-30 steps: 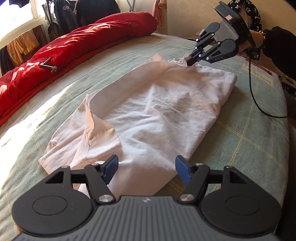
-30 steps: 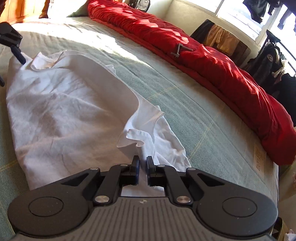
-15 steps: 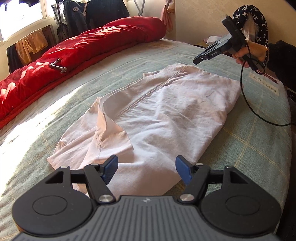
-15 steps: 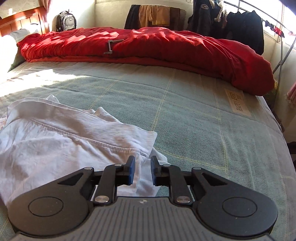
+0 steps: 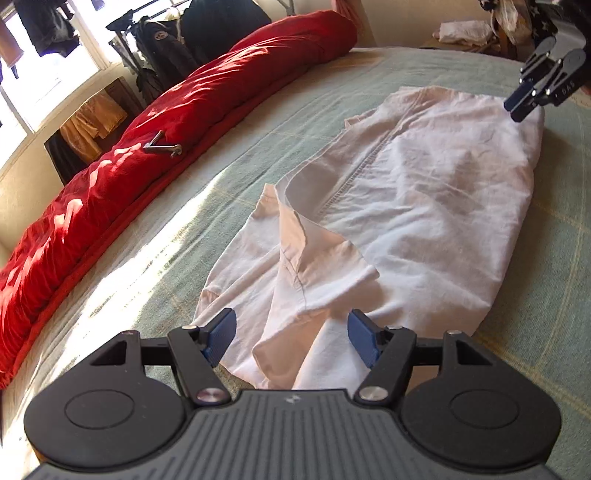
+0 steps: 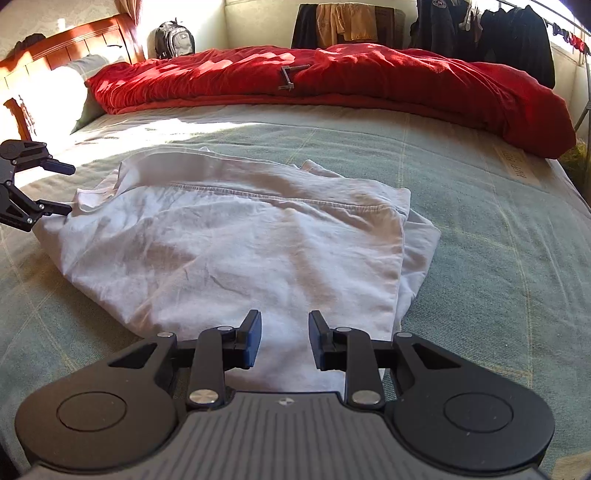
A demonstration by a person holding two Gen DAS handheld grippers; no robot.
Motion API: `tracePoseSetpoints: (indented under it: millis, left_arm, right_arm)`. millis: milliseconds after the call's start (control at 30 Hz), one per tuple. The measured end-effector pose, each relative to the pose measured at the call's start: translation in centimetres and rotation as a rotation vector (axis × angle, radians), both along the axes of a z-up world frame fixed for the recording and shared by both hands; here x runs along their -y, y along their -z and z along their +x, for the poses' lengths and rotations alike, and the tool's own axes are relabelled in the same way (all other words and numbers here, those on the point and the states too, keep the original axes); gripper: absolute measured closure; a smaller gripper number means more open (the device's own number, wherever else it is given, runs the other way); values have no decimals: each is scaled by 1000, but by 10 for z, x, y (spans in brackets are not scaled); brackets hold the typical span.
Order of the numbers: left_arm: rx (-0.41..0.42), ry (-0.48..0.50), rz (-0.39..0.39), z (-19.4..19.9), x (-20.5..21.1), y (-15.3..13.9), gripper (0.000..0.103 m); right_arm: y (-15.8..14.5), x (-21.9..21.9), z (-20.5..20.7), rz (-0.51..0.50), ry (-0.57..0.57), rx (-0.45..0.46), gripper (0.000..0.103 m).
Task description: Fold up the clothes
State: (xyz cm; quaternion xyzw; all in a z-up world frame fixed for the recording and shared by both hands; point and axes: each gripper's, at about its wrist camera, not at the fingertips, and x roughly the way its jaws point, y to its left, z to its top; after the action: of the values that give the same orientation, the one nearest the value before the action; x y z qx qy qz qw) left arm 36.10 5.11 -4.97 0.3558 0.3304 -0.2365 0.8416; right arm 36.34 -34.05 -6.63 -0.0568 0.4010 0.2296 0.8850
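A white shirt [image 5: 424, 206] lies folded lengthwise on the green bedspread [image 5: 258, 122]. My left gripper [image 5: 291, 336] hovers over its near, crumpled end; its jaws are wide apart and closing slightly, with cloth below them but not pinched. In the right wrist view this left gripper [image 6: 62, 189] sits at the far left, its lower finger at the shirt's edge [image 6: 79, 206]. My right gripper [image 6: 284, 338] hangs over the shirt [image 6: 258, 240] at the opposite end, jaws opening, nothing pressed between the pads. From the left wrist view the right gripper [image 5: 519, 107] is at the shirt's far right corner.
A red duvet [image 6: 369, 85] lies rolled along the bed's far side with a small metal bracket [image 6: 290, 77] on it. A wooden headboard [image 6: 55, 48], a pillow [image 6: 79, 92], a backpack [image 6: 175, 38] and hanging clothes [image 6: 498, 33] stand beyond. Folded whites [image 5: 465, 31] rest off the bed.
My right gripper let go of the shirt's hem, which now lies flat on the fold. It swung to the shirt's other corner, its jaws parting. The left gripper rolled a little.
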Motion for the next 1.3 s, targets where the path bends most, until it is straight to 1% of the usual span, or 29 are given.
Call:
tracePoseSetpoints:
  millis: [67,100,167,233,367,433,633,700,867,933,1033,1067,1167,1300]
  left_arm:
    - [19,34,64,2,10,8,37]
    - [22,49,70,3,14,9,37]
    - [26,75,76,7,21,10,38]
    - [31,95,88,12,29,11,38]
    - [52,36,53,34,25,3,36]
    - [73,-33,30,47,16,-1,36]
    - [-8,-254,-164,66,-27,-16,39]
    - [-51,-281,-285,56,-43,-21,39]
    - [-140,-370,-540,14,-79,-22,41]
    - [-177,-409,-653,-3,-91,-18,41]
    - [-258,-449,-826,-20,-110,-4,41]
    - [-274,-454,-866,-25,-114,0,41]
    - [-316,-479,-958,-33,-123,12,41]
    - [-355,-479,-1001,-38,-127,21,41]
  right_arm:
    - [0,0,-2,3,0,1,72]
    - [-1,1,-3,4,0,5,71]
    - [-2,0,-4,9,-3,11,67]
    - [-2,-2,-5,15,-4,18,67]
    - [-3,-5,-5,31,-10,26,67]
    - [-4,-5,-6,33,-12,31,67]
    - [-4,0,-8,47,-2,32,67]
    - [-4,2,-10,52,3,34,67]
    - [-4,18,-15,95,51,28,67]
    - [-3,24,-17,112,69,24,67]
    - [-3,30,-19,134,94,21,67]
    - [-3,32,-19,143,101,19,67]
    - [-2,39,-20,186,125,-1,67]
    - [1,56,-20,275,167,-40,67]
